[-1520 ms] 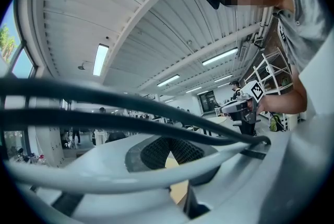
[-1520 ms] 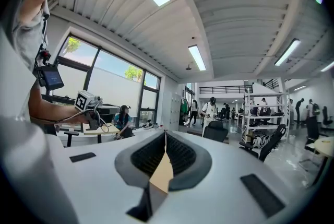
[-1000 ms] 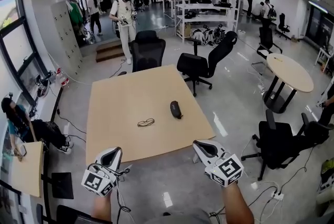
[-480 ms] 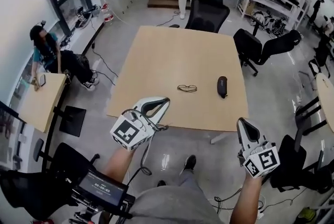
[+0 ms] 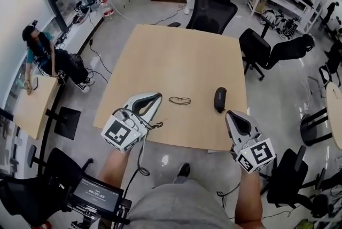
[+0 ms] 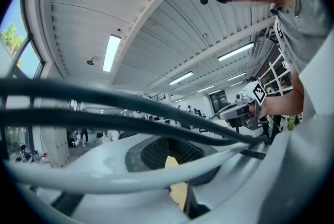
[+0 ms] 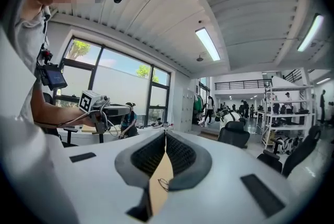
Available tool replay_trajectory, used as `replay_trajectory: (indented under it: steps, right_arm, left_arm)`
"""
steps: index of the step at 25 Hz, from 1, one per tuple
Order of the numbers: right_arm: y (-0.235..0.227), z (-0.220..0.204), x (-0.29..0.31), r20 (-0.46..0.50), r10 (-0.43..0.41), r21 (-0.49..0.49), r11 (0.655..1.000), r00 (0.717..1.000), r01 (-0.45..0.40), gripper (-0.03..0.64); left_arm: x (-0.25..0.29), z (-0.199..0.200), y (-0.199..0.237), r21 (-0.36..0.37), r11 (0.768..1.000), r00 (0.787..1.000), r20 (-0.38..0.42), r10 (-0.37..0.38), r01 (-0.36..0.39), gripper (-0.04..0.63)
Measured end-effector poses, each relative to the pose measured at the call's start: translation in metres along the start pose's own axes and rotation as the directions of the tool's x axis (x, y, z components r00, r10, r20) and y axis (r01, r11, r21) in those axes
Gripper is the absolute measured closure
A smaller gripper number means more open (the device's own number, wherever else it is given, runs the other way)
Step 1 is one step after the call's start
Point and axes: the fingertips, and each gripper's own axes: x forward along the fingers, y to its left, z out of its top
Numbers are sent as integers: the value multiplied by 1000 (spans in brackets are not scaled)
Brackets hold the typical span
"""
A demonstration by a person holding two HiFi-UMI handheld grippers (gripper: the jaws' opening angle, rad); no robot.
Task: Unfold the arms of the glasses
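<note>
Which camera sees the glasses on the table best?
The head view: the thin dark-framed glasses lie whole on the light wooden table. The right gripper view shows them tiny; the left gripper view shows none.

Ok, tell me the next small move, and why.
Probably open both jaws while bringing them in to the glasses. The left gripper and right gripper are both shut and empty, and neither touches the glasses, which lie on the table between them.

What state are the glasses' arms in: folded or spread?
Folded, it seems: the glasses lie on the table as a compact two-lens outline with no arms sticking out. Small in view, so not certain.
</note>
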Motion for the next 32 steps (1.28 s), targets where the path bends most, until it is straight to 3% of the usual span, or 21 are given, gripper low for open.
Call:
replay_trajectory:
  steps: [10, 17, 32]
  right_arm:
    - [-87, -6, 52, 8, 66, -2, 998, 998, -66, 607]
    - [-100, -21, 87, 0, 80, 41, 996, 997, -80, 607]
    - [-108, -68, 147, -96, 46, 66, 997, 994, -40, 607]
  left_arm:
    - [68, -19, 29, -7, 995, 995, -15, 96, -96, 589]
    - [74, -37, 53, -15, 992, 991, -50, 123, -123, 589]
    - [106, -117, 85, -101, 993, 992, -120, 43, -55, 589]
